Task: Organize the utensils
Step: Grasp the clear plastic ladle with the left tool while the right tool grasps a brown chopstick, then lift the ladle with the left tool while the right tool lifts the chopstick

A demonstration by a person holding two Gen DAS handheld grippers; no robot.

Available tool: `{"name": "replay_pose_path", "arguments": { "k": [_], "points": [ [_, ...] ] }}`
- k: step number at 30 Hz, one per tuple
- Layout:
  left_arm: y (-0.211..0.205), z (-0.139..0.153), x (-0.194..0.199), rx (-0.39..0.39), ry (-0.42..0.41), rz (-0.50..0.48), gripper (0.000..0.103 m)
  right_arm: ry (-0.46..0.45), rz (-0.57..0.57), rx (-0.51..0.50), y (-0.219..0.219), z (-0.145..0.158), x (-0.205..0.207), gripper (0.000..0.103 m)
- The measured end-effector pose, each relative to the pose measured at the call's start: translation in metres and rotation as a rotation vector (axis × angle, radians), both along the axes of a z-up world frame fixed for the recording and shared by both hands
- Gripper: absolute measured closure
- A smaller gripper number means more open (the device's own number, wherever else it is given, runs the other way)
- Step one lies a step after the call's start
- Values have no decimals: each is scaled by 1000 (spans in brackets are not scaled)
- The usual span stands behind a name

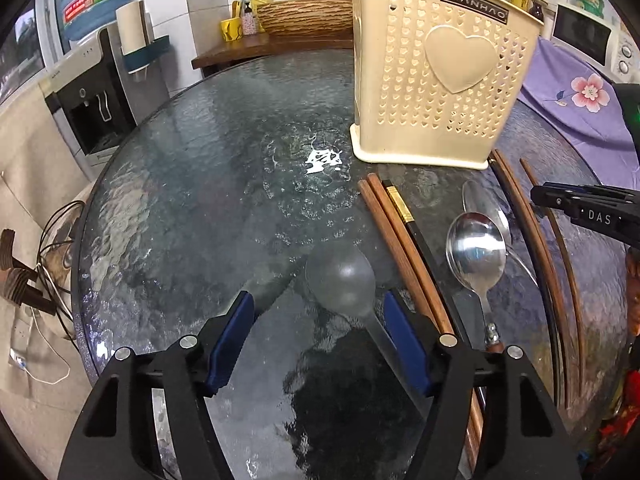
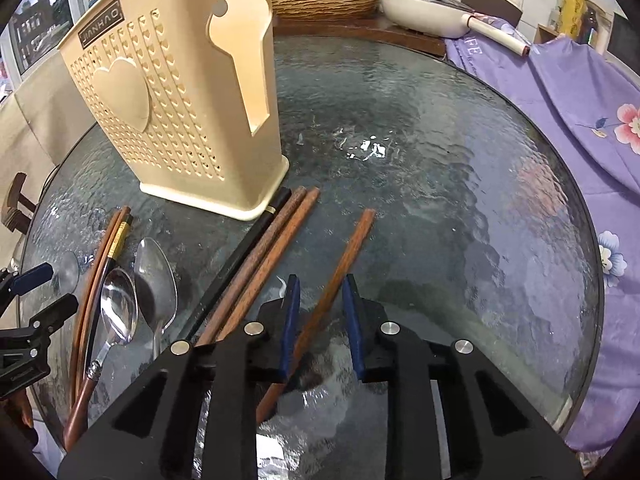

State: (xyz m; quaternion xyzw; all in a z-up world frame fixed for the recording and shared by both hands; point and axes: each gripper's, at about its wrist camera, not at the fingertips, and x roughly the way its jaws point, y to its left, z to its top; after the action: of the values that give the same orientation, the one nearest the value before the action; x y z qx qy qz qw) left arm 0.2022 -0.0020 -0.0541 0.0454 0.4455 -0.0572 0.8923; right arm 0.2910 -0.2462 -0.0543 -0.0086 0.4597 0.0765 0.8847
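A cream perforated utensil holder point(image 1: 440, 72) point(image 2: 168, 112) stands on the round glass table point(image 1: 192, 200). Utensils lie flat in front of it. My left gripper point(image 1: 318, 295) is open, and a clear plastic spoon point(image 1: 340, 276) lies between its blue pads without being pressed. To the right lie a brown chopstick pair point(image 1: 396, 240), a black chopstick point(image 1: 416, 232) and a steel spoon point(image 1: 476, 248). My right gripper point(image 2: 322, 279) straddles a single brown chopstick point(image 2: 348, 256), with gaps on both sides of the stick.
A second clear spoon point(image 2: 156, 276) and more chopsticks point(image 2: 100, 264) lie at the holder's foot. A purple flowered cloth point(image 2: 560, 120) borders the table's right side. A water dispenser point(image 1: 92, 100), a wicker basket point(image 1: 304, 16) and a pan point(image 2: 424, 12) stand beyond the table.
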Motion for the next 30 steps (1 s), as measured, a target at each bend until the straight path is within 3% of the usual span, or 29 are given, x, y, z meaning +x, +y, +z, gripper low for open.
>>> {"name": "replay_pose_path", "arguments": {
  "k": [11,19,30],
  "points": [
    [-1,3,18,-6,49,-19,44,34,13,27,3,0,23,91],
    [-17,6,27,11,62,-77,67,45,4,54,0,0,37,92],
    [-23,8,46,-42,67,-114,68,16,1,98,-17,4,39,95]
  ]
}}
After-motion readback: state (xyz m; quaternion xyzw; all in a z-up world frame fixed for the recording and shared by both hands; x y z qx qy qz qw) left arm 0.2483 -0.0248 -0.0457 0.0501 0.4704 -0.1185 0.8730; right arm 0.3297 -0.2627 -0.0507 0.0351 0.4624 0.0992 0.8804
